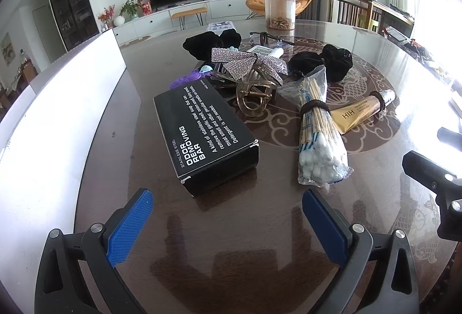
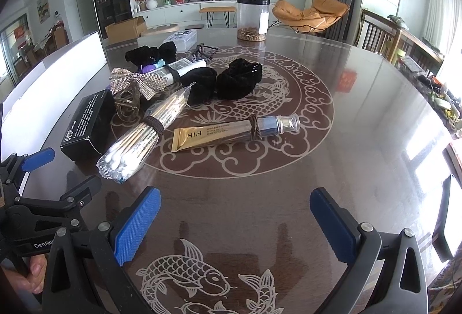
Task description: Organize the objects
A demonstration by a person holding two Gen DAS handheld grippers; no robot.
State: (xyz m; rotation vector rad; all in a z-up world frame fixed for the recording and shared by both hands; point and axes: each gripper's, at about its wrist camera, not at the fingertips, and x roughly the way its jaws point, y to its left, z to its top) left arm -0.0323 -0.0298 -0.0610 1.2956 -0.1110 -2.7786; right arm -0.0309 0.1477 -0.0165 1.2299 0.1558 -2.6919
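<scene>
- Left gripper [image 1: 228, 223], right gripper [image 2: 235, 221]: jaws wide apart, empty.
- Black box [image 1: 202, 133], centre frame: likely rigid, light; grab across narrow sides.
- Cotton swab bag [image 1: 319, 135]: slippery film, best pinched at band.

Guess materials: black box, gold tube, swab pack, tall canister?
Black box: matte printed cardboard, going by the whitened corner wear. Gold tube: glossy metallic laminate or plastic, crimped flat end, clear cap. Swab pack: crinkly clear plastic film around wood-coloured sticks with white, probably cotton tips. Tall canister: clear, likely plastic, though glass is possible; dark lid.
</scene>
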